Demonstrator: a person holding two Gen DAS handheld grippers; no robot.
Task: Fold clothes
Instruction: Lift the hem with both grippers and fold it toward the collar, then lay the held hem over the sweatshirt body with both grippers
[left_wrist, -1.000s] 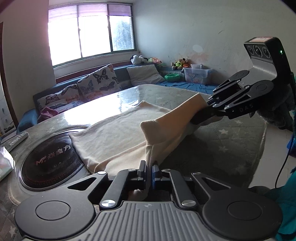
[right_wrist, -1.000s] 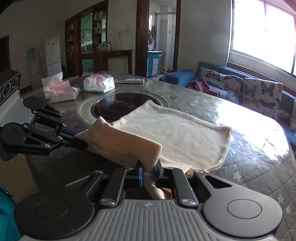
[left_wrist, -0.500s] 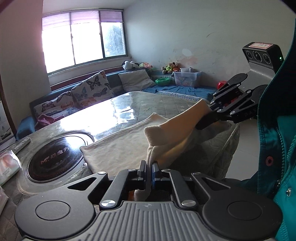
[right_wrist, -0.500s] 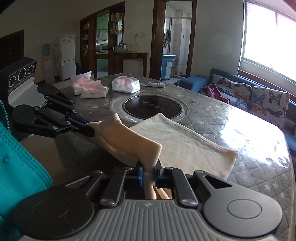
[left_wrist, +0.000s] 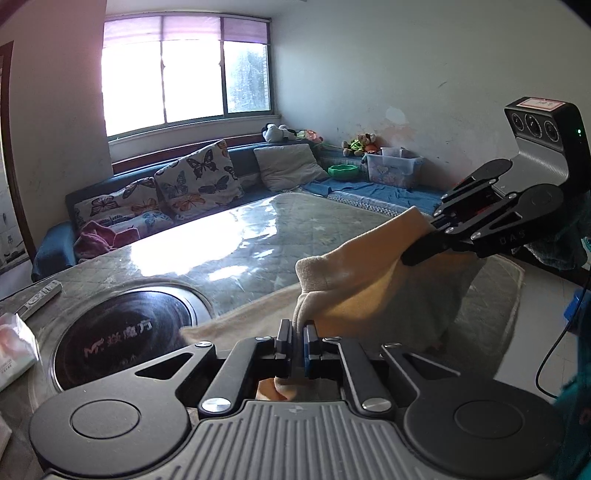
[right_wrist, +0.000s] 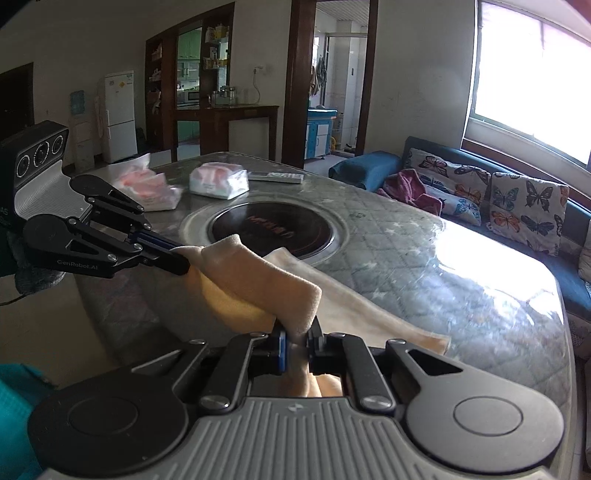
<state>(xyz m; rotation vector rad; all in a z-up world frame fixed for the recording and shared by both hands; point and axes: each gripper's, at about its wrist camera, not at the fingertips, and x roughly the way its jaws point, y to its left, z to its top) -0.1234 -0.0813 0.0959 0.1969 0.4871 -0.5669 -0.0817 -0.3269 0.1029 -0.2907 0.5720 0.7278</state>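
A cream-coloured garment (left_wrist: 369, 273) hangs stretched between my two grippers at the near edge of the round table (left_wrist: 258, 236). My left gripper (left_wrist: 297, 345) is shut on one corner of it. My right gripper (right_wrist: 297, 345) is shut on the other corner and shows in the left wrist view (left_wrist: 410, 254) at the right. The left gripper shows in the right wrist view (right_wrist: 181, 264) at the left. The rest of the garment (right_wrist: 369, 317) trails flat on the table behind the lifted edge.
A round black cooktop (right_wrist: 273, 230) is set in the table's middle. Tissue packs (right_wrist: 218, 179) and a remote (right_wrist: 275, 176) lie at the far side. A sofa with butterfly cushions (right_wrist: 524, 206) runs under the window. The table edge and floor are close below my grippers.
Both grippers pulled the garment's near edge back toward the table edge and lifted it. Less cloth lies on the table, and the cooktop is uncovered more.
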